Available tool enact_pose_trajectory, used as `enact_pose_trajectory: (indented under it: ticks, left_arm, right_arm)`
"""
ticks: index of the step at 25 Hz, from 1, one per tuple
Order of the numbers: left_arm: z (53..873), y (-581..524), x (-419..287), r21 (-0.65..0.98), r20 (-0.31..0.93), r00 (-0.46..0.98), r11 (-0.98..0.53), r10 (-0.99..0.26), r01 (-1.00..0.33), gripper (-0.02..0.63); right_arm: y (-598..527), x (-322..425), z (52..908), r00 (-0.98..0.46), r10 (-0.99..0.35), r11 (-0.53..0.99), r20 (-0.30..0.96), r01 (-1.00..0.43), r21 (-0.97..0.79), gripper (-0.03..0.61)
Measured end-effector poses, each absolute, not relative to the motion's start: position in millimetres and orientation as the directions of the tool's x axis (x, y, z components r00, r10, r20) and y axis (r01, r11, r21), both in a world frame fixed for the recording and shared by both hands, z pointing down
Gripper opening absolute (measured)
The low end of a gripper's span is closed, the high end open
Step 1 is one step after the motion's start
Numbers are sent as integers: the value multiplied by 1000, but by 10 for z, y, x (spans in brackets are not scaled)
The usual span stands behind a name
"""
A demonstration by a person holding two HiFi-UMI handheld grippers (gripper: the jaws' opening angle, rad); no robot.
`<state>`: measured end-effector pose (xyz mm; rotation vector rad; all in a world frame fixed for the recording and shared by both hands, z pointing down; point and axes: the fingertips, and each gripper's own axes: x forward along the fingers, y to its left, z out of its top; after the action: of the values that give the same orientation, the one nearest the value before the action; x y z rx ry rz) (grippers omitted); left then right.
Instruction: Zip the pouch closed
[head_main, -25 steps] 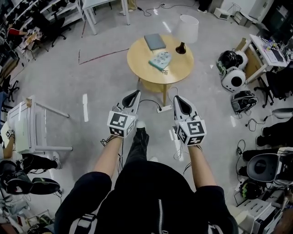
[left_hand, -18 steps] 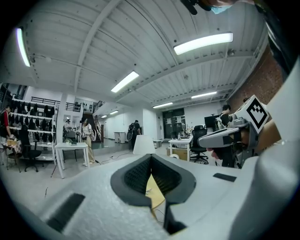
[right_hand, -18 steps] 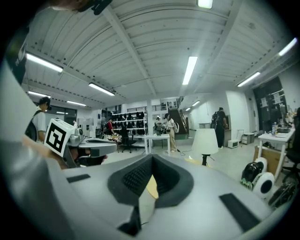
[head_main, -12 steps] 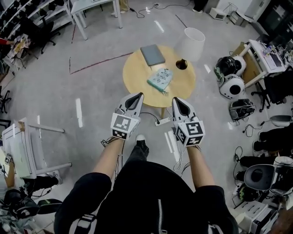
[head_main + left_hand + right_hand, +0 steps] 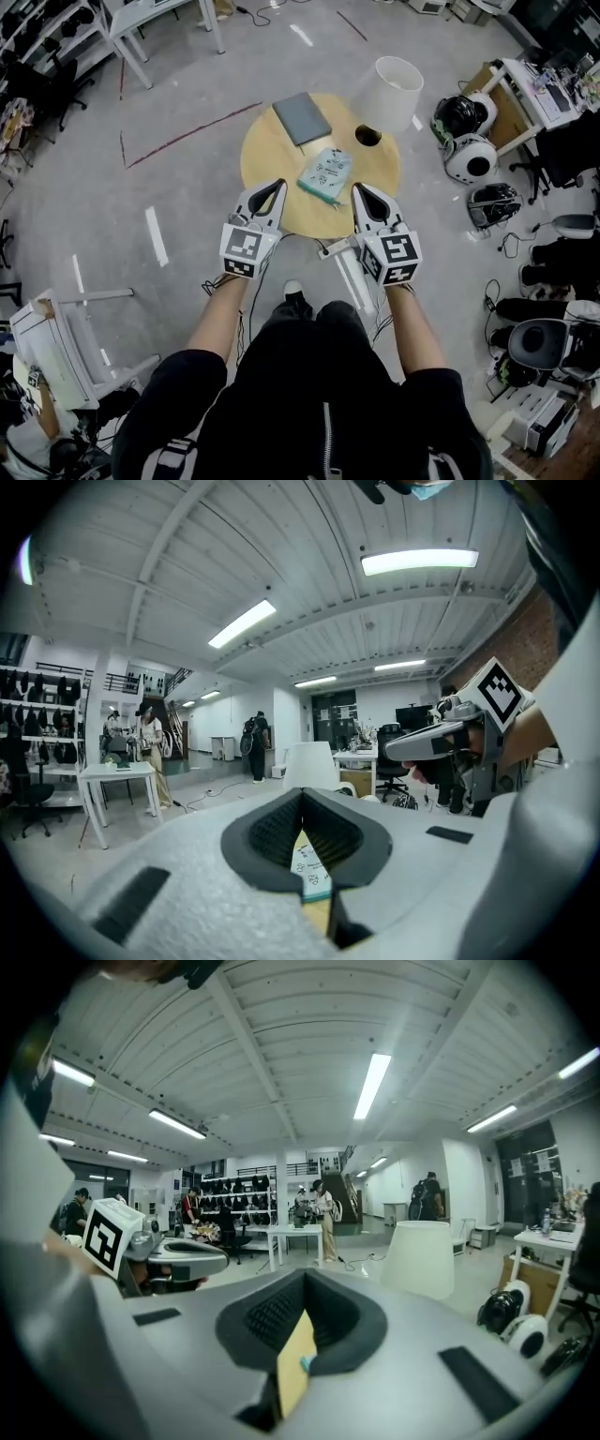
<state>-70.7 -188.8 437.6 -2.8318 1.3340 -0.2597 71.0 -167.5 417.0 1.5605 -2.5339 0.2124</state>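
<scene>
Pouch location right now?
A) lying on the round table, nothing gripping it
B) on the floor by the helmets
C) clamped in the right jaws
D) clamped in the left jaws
A: the pouch lies on the round table beside the grey book, while the left gripper and right gripper sit at the table's near edge, jaws shut on nothing.

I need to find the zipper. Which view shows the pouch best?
The head view: the whole pouch lies flat on the round table, unobstructed from above. The left gripper view shows only a narrow printed sliver of it; the right gripper view, just a teal speck.
</scene>
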Motion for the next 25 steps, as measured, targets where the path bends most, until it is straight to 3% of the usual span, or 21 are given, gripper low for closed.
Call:
enact_pose_trajectory:
  ticks: [15,25]
  left_arm:
    - [4961,-2297,-305,-15,269,650,-678,-711,-735,8]
    - [5710,-2427,-200,31,358,609,-643,-708,-766,8]
  right_arm:
    - [-2141,937,4832,-472,-818,486,329,-873,-43,5]
    - [-2211,1125,5934,-491,-726,534,482,-844,-54,5]
